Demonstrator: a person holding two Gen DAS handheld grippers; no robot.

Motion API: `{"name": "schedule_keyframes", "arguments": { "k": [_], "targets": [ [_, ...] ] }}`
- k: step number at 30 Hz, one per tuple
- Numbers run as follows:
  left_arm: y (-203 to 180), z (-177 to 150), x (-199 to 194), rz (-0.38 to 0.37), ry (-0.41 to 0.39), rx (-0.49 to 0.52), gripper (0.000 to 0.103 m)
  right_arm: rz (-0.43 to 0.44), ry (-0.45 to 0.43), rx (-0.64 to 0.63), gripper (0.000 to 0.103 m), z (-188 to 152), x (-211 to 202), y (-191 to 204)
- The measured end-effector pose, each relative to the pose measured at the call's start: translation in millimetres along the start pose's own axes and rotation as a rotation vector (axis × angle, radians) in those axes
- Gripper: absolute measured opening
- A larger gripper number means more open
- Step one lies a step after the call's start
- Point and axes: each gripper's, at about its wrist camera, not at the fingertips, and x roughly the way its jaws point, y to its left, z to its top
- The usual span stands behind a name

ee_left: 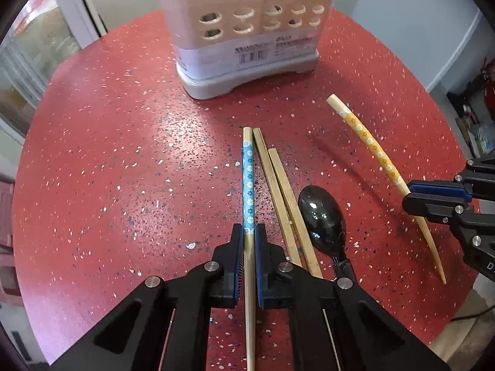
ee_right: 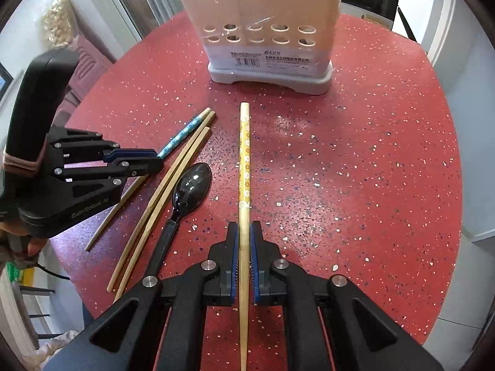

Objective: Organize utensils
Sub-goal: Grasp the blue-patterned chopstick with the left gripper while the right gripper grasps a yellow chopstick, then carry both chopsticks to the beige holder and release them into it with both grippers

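The left claw (ee_left: 249, 238) is pinching the blue-patterned chopstick (ee_left: 248, 182) between its pads, and the right claw (ee_right: 244, 241) is pinching the yellow-patterned chopstick (ee_right: 244, 154) the same way; each stick runs straight out ahead of its own claw toward the utensil holder (ee_right: 266, 15), which stands well ahead on the red speckled worktop (ee_right: 355, 170). The sorting looks partly done: the holder already has a couple of dark spoon bowls and a pale stick showing above its rim, though which compartments they sit in is unclear. Still loose, just to the right of the left claw, lie two plain wooden chopsticks (ee_left: 278, 191) and a black spoon (ee_left: 323, 216).
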Motion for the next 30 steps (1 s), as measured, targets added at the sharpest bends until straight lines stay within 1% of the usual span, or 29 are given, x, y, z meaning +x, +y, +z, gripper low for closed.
{"name": "schedule_keyframes", "arguments": {
  "k": [3, 7, 9, 12, 13, 16, 22, 26, 30],
  "targets": [
    [3, -19, -16, -0.013, -0.086, -0.062, 0.035, 0.024, -0.023, 0.02, 0.008, 0, -6, -4],
    [4, -29, -41, -0.027, -0.196, -0.143, 0.035, 0.052, -0.065, 0.041, 0.008, -6, -20, -13],
    [5, -31, -53, -0.041, -0.241, -0.173, 0.035, 0.062, -0.099, 0.049, 0.008, -7, -29, -18],
    [8, -34, -74, -0.07, -0.331, -0.212, 0.035, 0.076, -0.15, 0.058, 0.008, -9, -43, -22],
    [8, -40, -81, -0.077, -0.349, -0.219, 0.035, 0.079, -0.169, 0.058, 0.008, -9, -49, -24],
    [8, -42, -99, -0.091, -0.412, -0.239, 0.035, 0.09, -0.23, 0.056, 0.008, -8, -65, -27],
    [14, -31, -135, -0.101, -0.525, -0.28, 0.035, 0.099, -0.331, 0.072, 0.008, 9, -96, -32],
    [20, -15, -152, -0.094, -0.592, -0.293, 0.035, 0.098, -0.389, 0.068, 0.008, 26, -114, -34],
    [26, 8, -160, -0.093, -0.641, -0.302, 0.035, 0.099, -0.446, 0.051, 0.008, 50, -129, -35]
  ]
}}
